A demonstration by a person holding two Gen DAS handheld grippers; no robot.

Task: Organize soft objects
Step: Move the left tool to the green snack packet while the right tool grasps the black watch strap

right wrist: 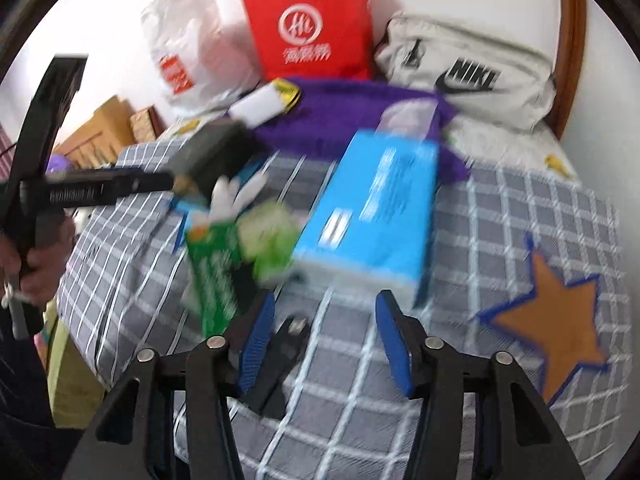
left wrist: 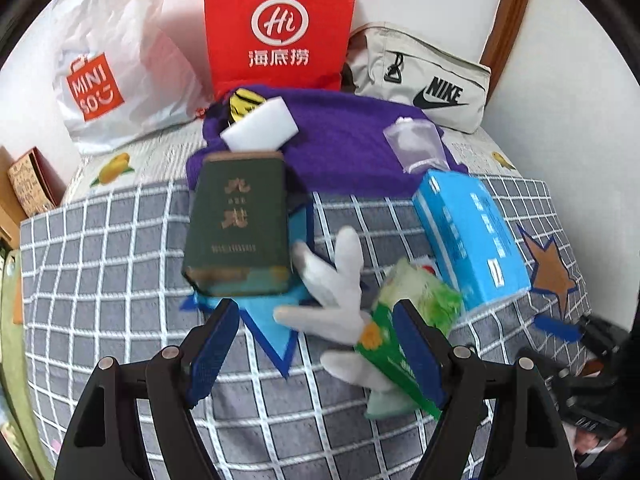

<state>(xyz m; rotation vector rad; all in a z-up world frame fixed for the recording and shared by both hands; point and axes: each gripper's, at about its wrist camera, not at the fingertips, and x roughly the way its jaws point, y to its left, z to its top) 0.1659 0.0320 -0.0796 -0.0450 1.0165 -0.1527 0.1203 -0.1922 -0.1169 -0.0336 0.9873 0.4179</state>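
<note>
Grid-patterned bedspread point(left wrist: 120, 280) clutter: both grippers, left gripper point(left wrist: 316, 344) and right gripper point(right wrist: 324, 338), are open and empty, so closing near the green packet point(left wrist: 396, 356) risks snagging the white plush point(left wrist: 344, 292).

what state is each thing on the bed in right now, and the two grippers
left gripper: open, nothing held
right gripper: open, nothing held
green book: closed, lying flat
blue box: closed, on its side
red paper bag: upright against the wall
white plastic bag: crumpled, standing
grey waist bag: slumped by the wall
purple cloth: spread out, rumpled
white glove: lying limp
green packet: lying on the blanket
</note>
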